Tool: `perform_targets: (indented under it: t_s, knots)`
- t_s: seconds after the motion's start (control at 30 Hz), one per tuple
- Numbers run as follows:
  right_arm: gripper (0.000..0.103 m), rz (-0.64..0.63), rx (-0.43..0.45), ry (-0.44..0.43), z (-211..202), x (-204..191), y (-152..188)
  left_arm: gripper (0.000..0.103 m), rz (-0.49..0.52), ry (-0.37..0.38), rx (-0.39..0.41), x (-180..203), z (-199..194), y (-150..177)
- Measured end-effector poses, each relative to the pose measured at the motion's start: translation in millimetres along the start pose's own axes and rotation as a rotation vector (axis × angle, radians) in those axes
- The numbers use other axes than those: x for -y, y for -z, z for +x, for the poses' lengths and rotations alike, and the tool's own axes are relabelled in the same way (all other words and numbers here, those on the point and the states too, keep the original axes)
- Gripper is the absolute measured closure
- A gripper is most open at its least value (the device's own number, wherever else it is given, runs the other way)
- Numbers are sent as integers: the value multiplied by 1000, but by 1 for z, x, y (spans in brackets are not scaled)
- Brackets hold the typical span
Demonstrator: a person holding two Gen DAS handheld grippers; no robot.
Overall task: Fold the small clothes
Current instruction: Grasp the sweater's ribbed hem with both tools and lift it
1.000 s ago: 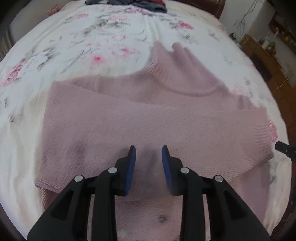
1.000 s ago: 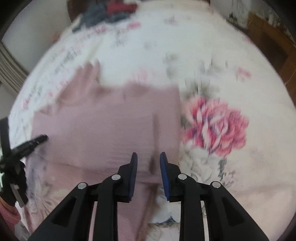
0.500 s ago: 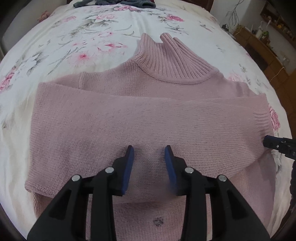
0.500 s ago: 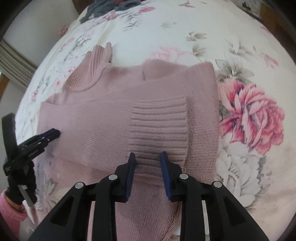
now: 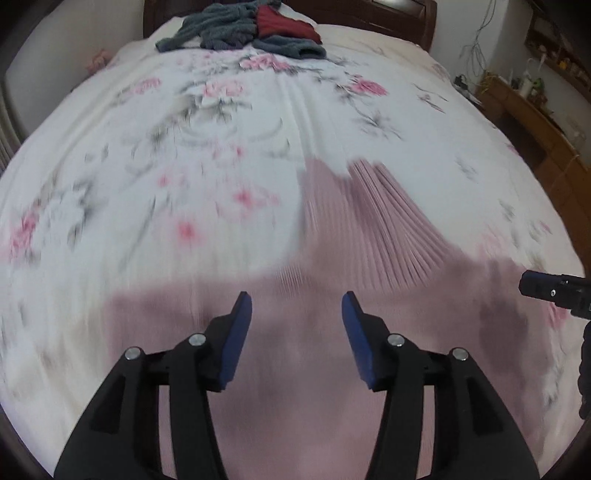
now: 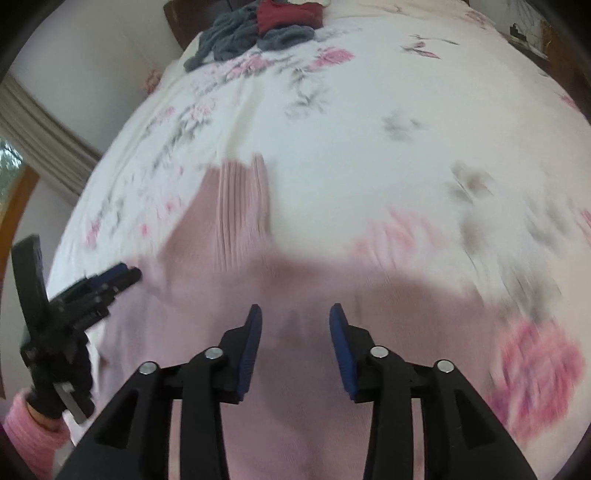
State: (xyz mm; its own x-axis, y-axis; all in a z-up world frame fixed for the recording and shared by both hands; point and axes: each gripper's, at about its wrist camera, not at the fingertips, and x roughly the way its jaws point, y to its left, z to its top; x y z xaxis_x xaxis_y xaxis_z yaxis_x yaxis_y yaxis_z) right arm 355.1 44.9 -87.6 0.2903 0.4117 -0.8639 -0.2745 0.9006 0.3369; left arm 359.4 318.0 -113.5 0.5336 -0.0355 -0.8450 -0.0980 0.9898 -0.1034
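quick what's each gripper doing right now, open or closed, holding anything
Left gripper: open, holding nothing, over the pink sweater.
Right gripper: open, holding nothing, over the same sweater.

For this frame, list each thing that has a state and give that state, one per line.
Left tongs: open, empty, above the sweater.
Right tongs: open, empty, above the sweater.
Pink sweater: lying on the bed, ribbed collar pointing toward the headboard; fold state blurred, cannot tell.
Pile of clothes: unfolded heap at the bed's far end.
Floral bedsheet: spread over the bed.
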Motion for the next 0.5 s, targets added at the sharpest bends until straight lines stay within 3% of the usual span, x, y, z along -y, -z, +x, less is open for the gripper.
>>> perform_targets:
  t_s: [0.17,0.4,0.43,0.5]
  knots:
    - [58,25,-26,-39,53,-5,-50,49,22,-36,-32,2,47,-31]
    - [56,43,-69,-119,110,-19,-85,50,61,53,-59,12,84,-51]
    - [55,39,-79,-116,114,-21,-89,53,61,63,-61,13,87,-53]
    - [55,34,-94,-107,123,-24,-92,71,61,88,-69,16,93,-55]
